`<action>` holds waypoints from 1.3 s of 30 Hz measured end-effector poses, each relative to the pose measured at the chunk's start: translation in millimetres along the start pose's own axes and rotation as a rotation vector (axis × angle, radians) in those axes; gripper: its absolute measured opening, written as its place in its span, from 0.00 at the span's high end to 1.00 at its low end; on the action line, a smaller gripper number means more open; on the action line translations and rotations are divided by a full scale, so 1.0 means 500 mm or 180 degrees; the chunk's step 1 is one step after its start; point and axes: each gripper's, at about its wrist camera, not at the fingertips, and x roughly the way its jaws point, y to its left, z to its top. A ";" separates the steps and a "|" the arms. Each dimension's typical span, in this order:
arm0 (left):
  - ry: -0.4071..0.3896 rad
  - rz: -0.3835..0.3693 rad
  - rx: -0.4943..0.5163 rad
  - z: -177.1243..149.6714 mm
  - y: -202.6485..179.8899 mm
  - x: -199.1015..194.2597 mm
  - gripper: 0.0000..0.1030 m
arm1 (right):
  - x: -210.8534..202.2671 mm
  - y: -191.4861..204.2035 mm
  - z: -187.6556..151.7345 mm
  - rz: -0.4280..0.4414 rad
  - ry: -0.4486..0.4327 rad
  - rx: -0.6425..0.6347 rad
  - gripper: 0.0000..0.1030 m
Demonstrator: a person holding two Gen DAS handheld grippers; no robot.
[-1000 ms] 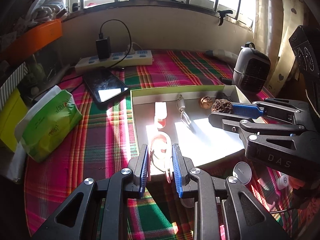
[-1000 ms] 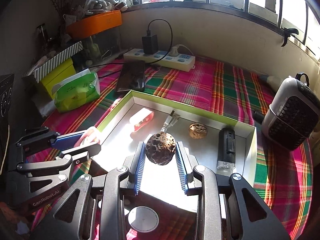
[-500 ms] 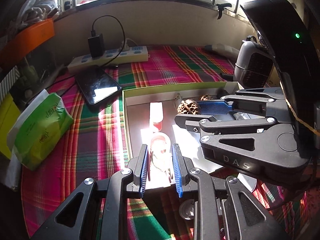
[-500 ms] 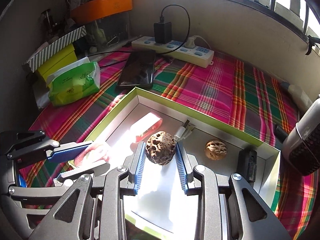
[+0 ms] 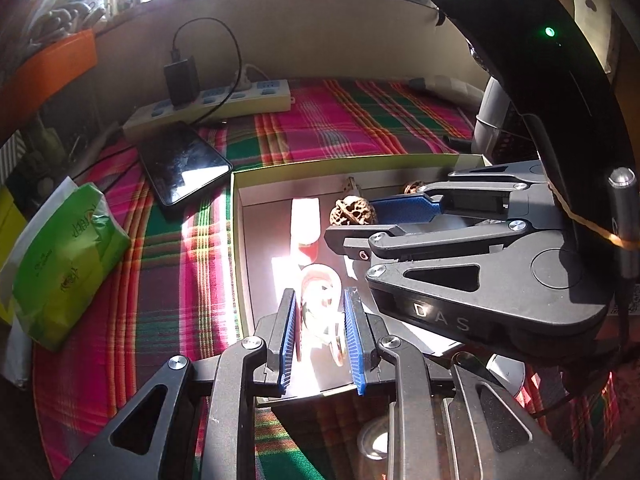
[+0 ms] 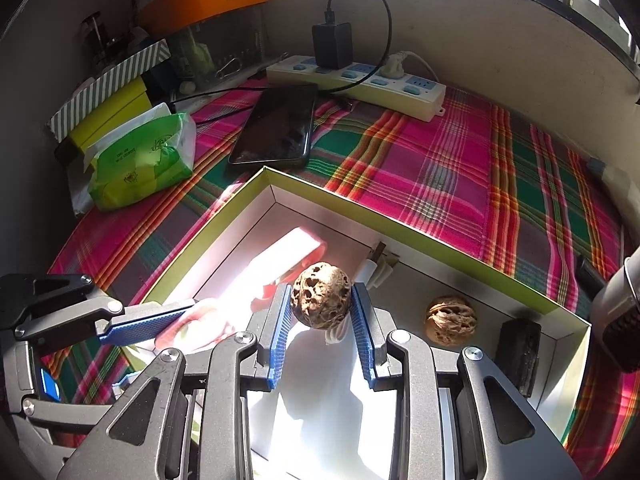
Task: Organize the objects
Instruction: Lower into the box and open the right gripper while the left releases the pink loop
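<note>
My left gripper [image 5: 320, 300] is shut on a small red-and-white object [image 5: 320, 312], which hangs just above the near left part of a shallow green-rimmed box [image 5: 320, 162]. My right gripper [image 6: 322, 300] is shut on a dark pitted walnut [image 6: 320, 294] and holds it over the box's white floor. From the left wrist view, that walnut [image 5: 352, 210] sits at the right gripper's tips, just beyond my left fingers. In the box lie a pink-red flat item [image 6: 280, 260], a white USB plug [image 6: 376, 264], a lighter walnut [image 6: 451, 320] and a black block [image 6: 520, 352].
The box rests on a plaid cloth [image 6: 440, 160]. Behind it are a black phone [image 6: 276, 128] and a power strip [image 6: 360, 80] with a charger. A green tissue pack [image 6: 140, 160] lies to the left and a small heater [image 6: 620, 320] stands at the right.
My right gripper has carried the dark walnut leftward and a little lower over the box, close beside the left gripper. The left gripper has edged forward over the box's near rim.
</note>
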 end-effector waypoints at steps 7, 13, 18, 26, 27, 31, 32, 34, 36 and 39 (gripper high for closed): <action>0.0043 0.0014 0.0021 0.000 -0.003 0.010 0.80 | 0.001 0.011 0.000 -0.0067 0.0016 -0.0137 0.69; 0.0039 0.0023 0.0035 0.000 -0.003 0.012 0.80 | 0.003 0.011 0.002 -0.0033 0.0011 -0.0137 0.69; 0.0051 0.0020 0.0047 -0.004 -0.005 0.017 0.80 | 0.003 0.013 0.002 -0.0043 0.0010 -0.0158 0.69; 0.0079 0.0007 0.0060 -0.009 -0.009 0.023 0.80 | 0.003 0.018 0.000 -0.0085 0.0007 -0.0210 0.69; 0.0078 0.0008 0.0058 -0.009 -0.009 0.022 0.80 | 0.003 0.019 0.000 -0.0088 0.0004 -0.0215 0.69; 0.0087 0.0002 0.0041 -0.009 -0.008 0.023 0.80 | 0.004 0.020 -0.001 -0.0092 0.0003 -0.0226 0.69; 0.0089 0.0001 0.0039 -0.009 -0.007 0.023 0.80 | 0.004 0.020 -0.001 -0.0095 0.0002 -0.0230 0.69; 0.0098 -0.0005 0.0032 -0.007 -0.005 0.024 0.79 | 0.004 0.020 -0.001 -0.0099 0.0002 -0.0232 0.69; 0.0098 -0.0006 0.0030 -0.007 -0.004 0.023 0.79 | 0.004 0.021 -0.001 -0.0100 0.0003 -0.0230 0.69; 0.0096 -0.0006 0.0031 -0.008 -0.005 0.024 0.79 | 0.004 0.024 -0.003 -0.0089 0.0000 -0.0235 0.69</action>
